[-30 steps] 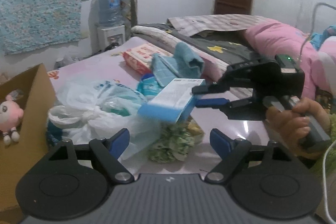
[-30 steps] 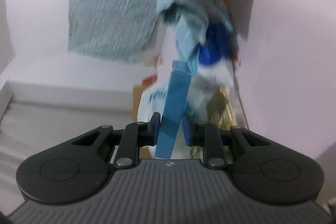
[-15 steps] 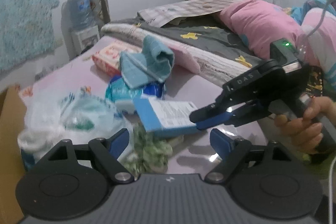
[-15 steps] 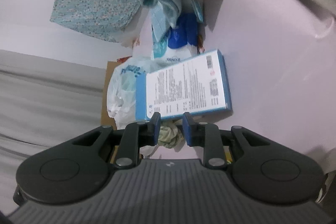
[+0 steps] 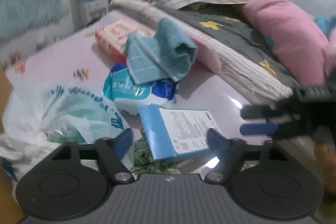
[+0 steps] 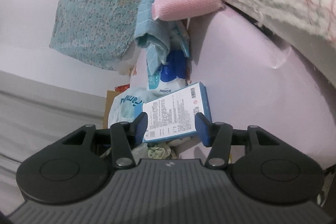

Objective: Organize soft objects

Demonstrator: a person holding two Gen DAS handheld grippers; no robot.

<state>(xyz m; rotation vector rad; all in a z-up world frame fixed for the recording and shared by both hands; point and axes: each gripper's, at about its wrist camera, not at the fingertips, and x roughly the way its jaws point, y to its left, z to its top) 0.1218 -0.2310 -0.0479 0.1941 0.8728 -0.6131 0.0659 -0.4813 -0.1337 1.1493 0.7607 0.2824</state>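
Clutter on a pale pink bed sheet fills the left wrist view. A flat blue-and-white cardboard box with small printed text lies on a crumpled green floral cloth, between the blue pads of the left gripper, whose jaws are closing but do not yet press it. The box looks light and stiff; its long edges seem the best hold. Behind it sit a shiny blue-and-white plastic wipes pack, probably slippery, and a folded teal checked towel, soft and easy to pinch at a fold. A knotted white plastic bag with blurred blue lettering lies left; a red-and-white packet lies behind. The right gripper hangs at right, apart from the box.

From the right wrist view, the right gripper is opening, its pads standing clear of the box. A barcode and dense unreadable print cover the box. The wipes pack shows an upside-down word, not surely legible; the bag shows partial lettering.
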